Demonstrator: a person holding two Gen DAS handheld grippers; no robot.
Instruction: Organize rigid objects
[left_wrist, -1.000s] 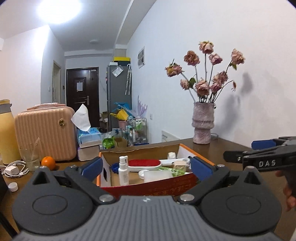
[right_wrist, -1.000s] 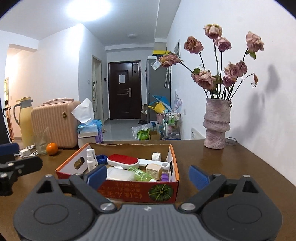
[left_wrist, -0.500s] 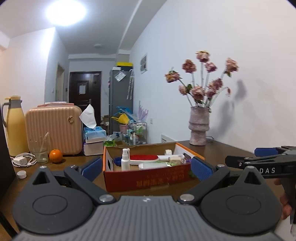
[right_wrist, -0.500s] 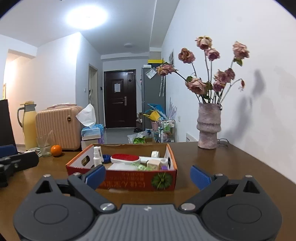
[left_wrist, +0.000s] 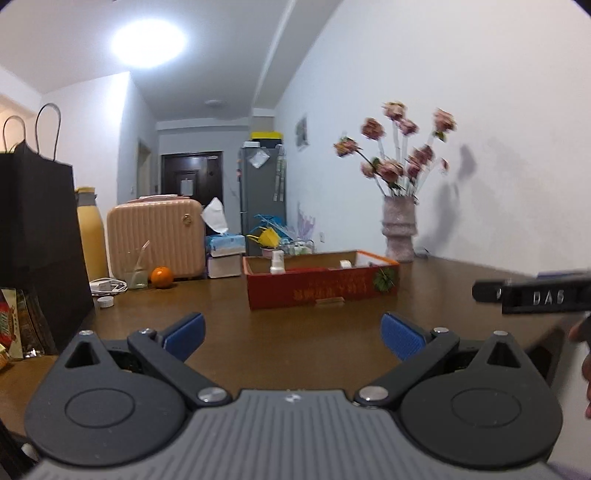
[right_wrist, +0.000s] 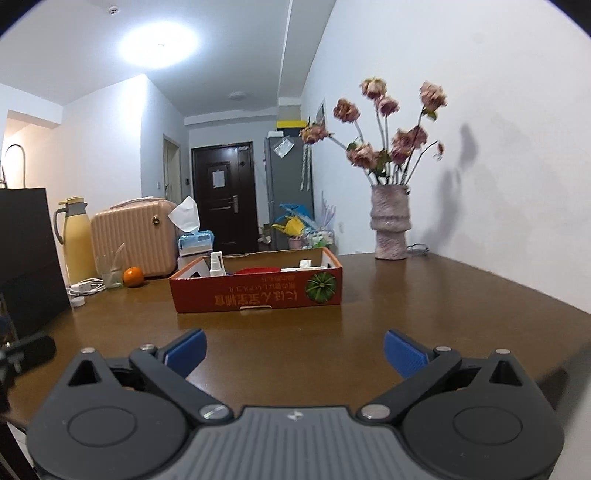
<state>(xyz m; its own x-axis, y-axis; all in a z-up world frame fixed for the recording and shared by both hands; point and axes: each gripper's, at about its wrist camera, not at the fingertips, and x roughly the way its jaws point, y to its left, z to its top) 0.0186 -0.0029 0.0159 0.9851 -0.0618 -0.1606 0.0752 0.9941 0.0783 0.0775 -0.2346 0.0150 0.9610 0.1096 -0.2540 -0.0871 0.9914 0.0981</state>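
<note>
A red cardboard box stands on the brown table, holding a white spray bottle and other small items, mostly hidden by its wall. My left gripper is open and empty, well back from the box. My right gripper is open and empty, also well back from the box. The right gripper's finger also shows at the right edge of the left wrist view.
A black paper bag stands at the left. Behind it are a yellow thermos, a pink case, a glass, an orange, a tissue box, a white charger. A vase of flowers stands at the back right.
Both grippers have pulled back and down from the box, which now looks smaller and farther. Both stay open and empty. The black bag has come into view.
</note>
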